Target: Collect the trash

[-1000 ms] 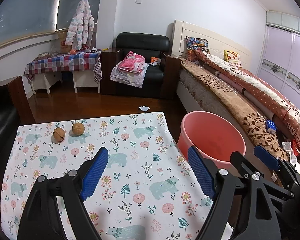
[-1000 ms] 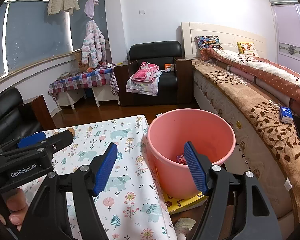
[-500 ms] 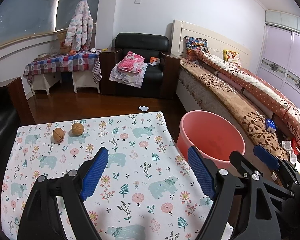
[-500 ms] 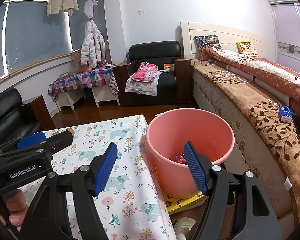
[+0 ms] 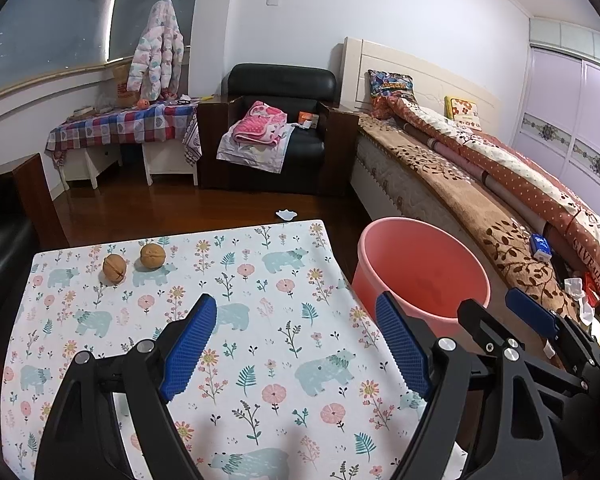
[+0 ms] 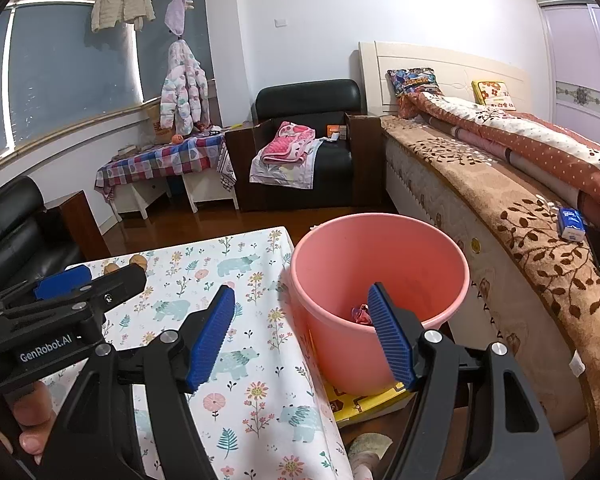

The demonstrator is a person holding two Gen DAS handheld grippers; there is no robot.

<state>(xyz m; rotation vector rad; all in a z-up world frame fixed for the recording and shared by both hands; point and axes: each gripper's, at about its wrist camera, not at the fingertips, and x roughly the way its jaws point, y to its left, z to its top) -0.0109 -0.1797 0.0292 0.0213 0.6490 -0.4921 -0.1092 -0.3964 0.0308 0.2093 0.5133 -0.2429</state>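
Note:
Two walnuts lie at the far left of a table with a bear-and-flower cloth. A pink bucket stands on the floor at the table's right edge; in the right wrist view the bucket holds a crumpled red wrapper. My left gripper is open and empty above the table's near middle. My right gripper is open and empty, over the gap between the table edge and the bucket. The left gripper shows at left in the right wrist view.
A bed with a brown blanket runs along the right. A black armchair with folded clothes and a checked side table stand at the back. A yellow book lies under the bucket. White paper scrap on the floor.
Both grippers have risen or drawn back slightly; the table and bucket sit a little lower and farther in view. Both stay open and empty.

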